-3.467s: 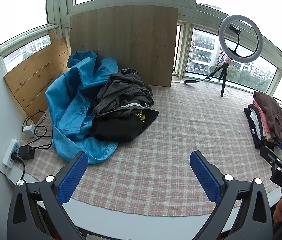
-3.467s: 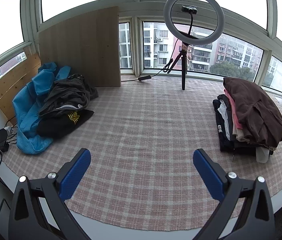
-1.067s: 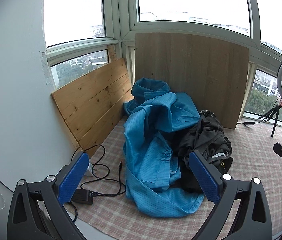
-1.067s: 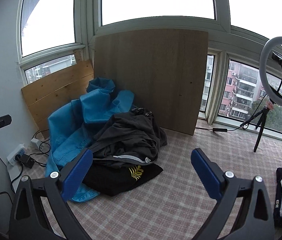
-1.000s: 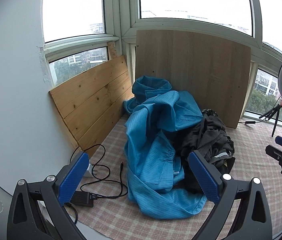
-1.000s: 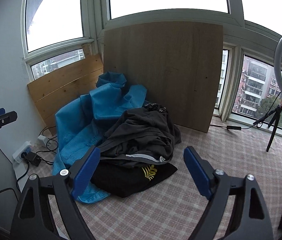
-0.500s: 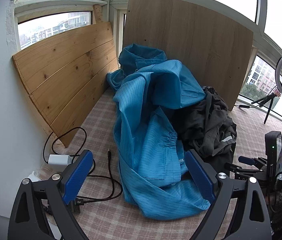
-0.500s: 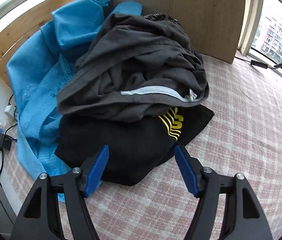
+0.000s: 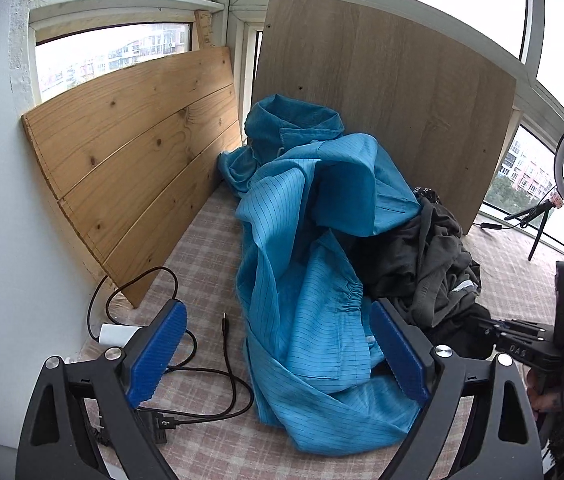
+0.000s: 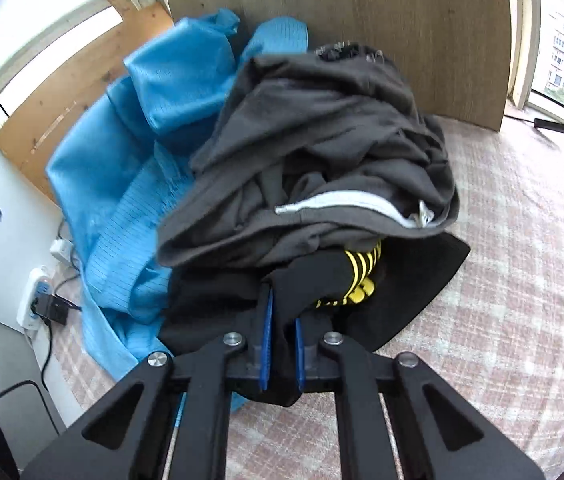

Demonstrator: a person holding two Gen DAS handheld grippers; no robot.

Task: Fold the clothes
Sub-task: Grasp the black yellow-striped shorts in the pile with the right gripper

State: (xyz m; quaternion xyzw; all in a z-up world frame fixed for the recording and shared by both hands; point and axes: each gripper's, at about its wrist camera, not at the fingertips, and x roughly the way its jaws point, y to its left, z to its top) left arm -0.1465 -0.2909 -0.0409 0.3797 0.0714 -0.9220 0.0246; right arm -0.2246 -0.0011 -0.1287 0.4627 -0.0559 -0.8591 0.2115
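Right gripper (image 10: 281, 344) jaws narrow, pinched on a fold of the black shirt (image 10: 410, 280) at the bottom of the pile, near the mat's (image 10: 522, 280) left front corner. Left gripper (image 9: 278, 352) jaws wide, nothing held, blue coat (image 9: 306, 264) ahead. Shirt judged soft, light, limp; pinned under the grey jacket (image 10: 322, 152), so drag is expected. A grip at hem or shoulder seam is advised.

Hoodie (image 10: 322, 152) atop tee (image 10: 402, 292), beside coat (image 9: 314, 280).

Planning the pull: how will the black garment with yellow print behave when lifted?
Likely floppy: black garment already bunches between the right tongs. The grey garment lies on it, so it may drag or topple. Probably light.
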